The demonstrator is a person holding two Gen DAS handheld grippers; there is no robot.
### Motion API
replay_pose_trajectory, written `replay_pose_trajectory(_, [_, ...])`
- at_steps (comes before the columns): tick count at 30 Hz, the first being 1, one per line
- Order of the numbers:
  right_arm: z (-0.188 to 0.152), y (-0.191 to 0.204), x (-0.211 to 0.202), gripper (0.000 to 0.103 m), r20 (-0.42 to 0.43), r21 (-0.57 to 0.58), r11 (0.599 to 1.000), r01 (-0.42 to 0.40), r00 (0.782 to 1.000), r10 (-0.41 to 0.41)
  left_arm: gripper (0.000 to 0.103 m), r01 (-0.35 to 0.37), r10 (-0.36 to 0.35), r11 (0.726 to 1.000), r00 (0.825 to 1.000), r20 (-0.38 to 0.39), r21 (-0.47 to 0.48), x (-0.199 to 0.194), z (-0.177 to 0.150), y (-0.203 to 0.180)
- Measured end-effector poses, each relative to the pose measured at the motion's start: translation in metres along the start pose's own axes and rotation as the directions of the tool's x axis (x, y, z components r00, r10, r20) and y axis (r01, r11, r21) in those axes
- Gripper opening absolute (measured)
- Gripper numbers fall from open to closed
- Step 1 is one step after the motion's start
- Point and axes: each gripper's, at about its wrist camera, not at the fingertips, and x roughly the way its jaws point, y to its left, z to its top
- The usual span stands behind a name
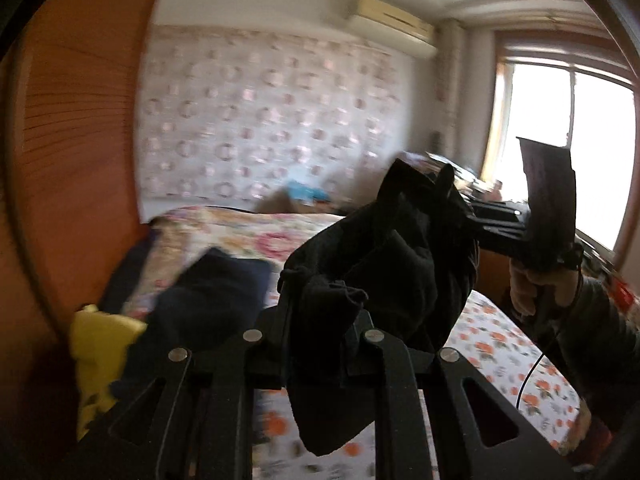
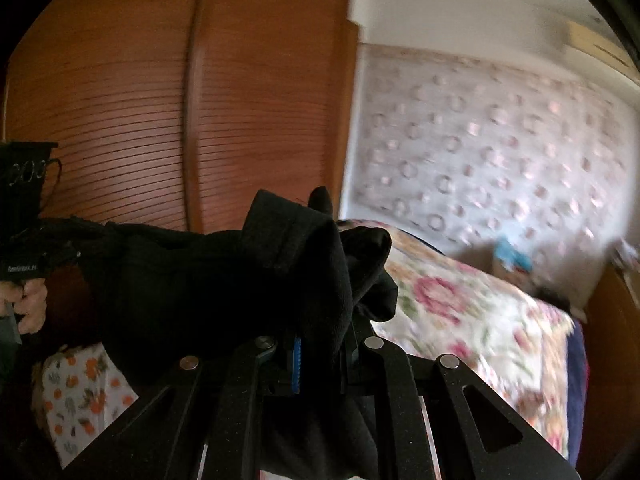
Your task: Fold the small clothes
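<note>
A black garment hangs in the air above the bed, held at both ends. My left gripper is shut on one end of it, and cloth droops down over its fingers. My right gripper is shut on the other end; the garment bunches over its fingers and stretches left to the left gripper. In the left wrist view the right gripper shows at the far end of the cloth, with a hand on its handle.
The bed with a floral sheet lies below. A dark navy garment and a yellow cloth lie on it at the left. A wooden louvred wardrobe stands beside the bed. A bright window is at the right.
</note>
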Motion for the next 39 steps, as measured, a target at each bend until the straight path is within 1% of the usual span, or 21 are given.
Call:
replay_pose_trajectory(2, [0.023, 0.014, 0.030, 0.012, -0.013, -0.049, 0.998, -0.032, 0.999, 0.032, 0.018, -0.048, 0.048, 0.998, 0.999, 0.010, -0.031, -0.007, -0.006, 0.022])
replay_pose_trajectory(6, [0.058, 0.023, 0.108, 0.012, -0.069, -0.136, 0.987, -0.082, 0.995, 0.073, 0.018, -0.130, 0.131, 0.986, 0.991, -0.001, -0.107, -0.004, -0.026, 0.057])
replay_pose_trajectory(9, [0.073, 0.030, 0.167, 0.012, -0.122, -0.183, 0.976, -0.116, 0.988, 0.095, 0.018, -0.193, 0.191, 0.969, 0.981, -0.030, -0.155, 0.002, -0.047, 0.083])
replay_pose_trajectory(12, [0.082, 0.035, 0.218, 0.013, -0.177, -0.201, 0.969, -0.142, 0.978, 0.107, 0.018, -0.227, 0.214, 0.954, 0.973, -0.085, -0.198, 0.015, -0.066, 0.108])
replay_pose_trajectory(15, [0.086, 0.036, 0.256, 0.018, -0.224, -0.155, 0.979, -0.129, 0.970, 0.093, 0.019, -0.244, 0.218, 0.945, 0.966, -0.136, -0.217, 0.026, -0.078, 0.119])
replay_pose_trajectory(16, [0.088, 0.034, 0.265, 0.025, -0.233, -0.136, 0.984, -0.115, 0.969, 0.081, 0.019, -0.242, 0.213, 0.945, 0.966, -0.146, -0.220, 0.027, -0.080, 0.121])
replay_pose_trajectory(17, [0.089, 0.031, 0.269, 0.029, -0.230, -0.121, 0.988, -0.094, 0.971, 0.064, 0.020, -0.249, 0.218, 0.943, 0.964, -0.156, -0.221, 0.029, -0.082, 0.122])
replay_pose_trajectory(18, [0.091, 0.028, 0.269, 0.031, -0.222, -0.102, 0.992, -0.073, 0.974, 0.049, 0.022, -0.259, 0.227, 0.941, 0.960, -0.161, -0.216, 0.030, -0.083, 0.122])
replay_pose_trajectory(19, [0.091, 0.024, 0.269, 0.038, -0.219, -0.078, 0.995, -0.069, 0.974, 0.050, 0.025, -0.265, 0.235, 0.941, 0.959, -0.158, -0.211, 0.029, -0.083, 0.122])
replay_pose_trajectory(20, [0.090, 0.022, 0.268, 0.046, -0.216, -0.058, 0.996, -0.071, 0.975, 0.057, 0.033, -0.273, 0.245, 0.940, 0.957, -0.152, -0.204, 0.027, -0.083, 0.120])
replay_pose_trajectory(21, [0.083, 0.016, 0.256, 0.047, -0.208, -0.043, 0.997, -0.067, 0.976, 0.056, 0.047, -0.268, 0.245, 0.943, 0.960, -0.138, -0.196, 0.025, -0.082, 0.118])
replay_pose_trajectory(23, [0.080, 0.015, 0.251, 0.049, -0.196, -0.026, 0.999, -0.047, 0.980, 0.041, 0.052, -0.252, 0.234, 0.949, 0.966, -0.110, -0.191, 0.014, -0.080, 0.113])
replay_pose_trajectory(25, [0.069, 0.024, 0.238, 0.051, -0.183, 0.002, 0.999, -0.036, 0.982, 0.036, 0.069, -0.253, 0.242, 0.954, 0.967, -0.086, -0.160, 0.006, -0.077, 0.105])
replay_pose_trajectory(26, [0.060, 0.030, 0.222, 0.051, -0.173, 0.016, 0.999, -0.031, 0.984, 0.033, 0.079, -0.254, 0.247, 0.956, 0.967, -0.069, -0.144, 0.002, -0.075, 0.101])
replay_pose_trajectory(27, [0.053, 0.035, 0.209, 0.051, -0.164, 0.031, 0.999, -0.024, 0.986, 0.029, 0.082, -0.253, 0.248, 0.959, 0.967, -0.056, -0.127, -0.001, -0.073, 0.094])
replay_pose_trajectory(28, [0.037, 0.045, 0.184, 0.051, -0.154, 0.044, 0.999, -0.016, 0.988, 0.023, 0.083, -0.253, 0.248, 0.960, 0.967, -0.050, -0.117, -0.003, -0.070, 0.090])
replay_pose_trajectory(30, [0.022, 0.053, 0.163, 0.051, -0.139, 0.072, 0.997, -0.010, 0.990, 0.020, 0.088, -0.264, 0.261, 0.961, 0.965, -0.038, -0.078, -0.007, -0.067, 0.074])
replay_pose_trajectory(34, [-0.001, 0.069, 0.134, 0.052, -0.116, 0.119, 0.993, 0.006, 0.993, 0.008, 0.094, -0.246, 0.246, 0.969, 0.969, -0.014, -0.031, -0.011, -0.058, 0.048])
replay_pose_trajectory(36, [-0.015, 0.075, 0.103, 0.058, -0.100, 0.152, 0.988, 0.016, 0.995, 0.000, 0.095, -0.238, 0.238, 0.971, 0.971, -0.006, -0.017, -0.013, -0.056, 0.034])
replay_pose_trajectory(38, [-0.025, 0.083, 0.077, 0.071, -0.086, 0.173, 0.985, 0.024, 0.996, -0.009, 0.096, -0.218, 0.218, 0.976, 0.976, 0.000, -0.007, -0.015, -0.055, 0.020])
replay_pose_trajectory(39, [-0.030, 0.085, 0.065, 0.073, -0.079, 0.183, 0.982, 0.039, 0.997, -0.025, 0.096, -0.211, 0.211, 0.977, 0.977, 0.000, -0.003, -0.016, -0.055, 0.015])
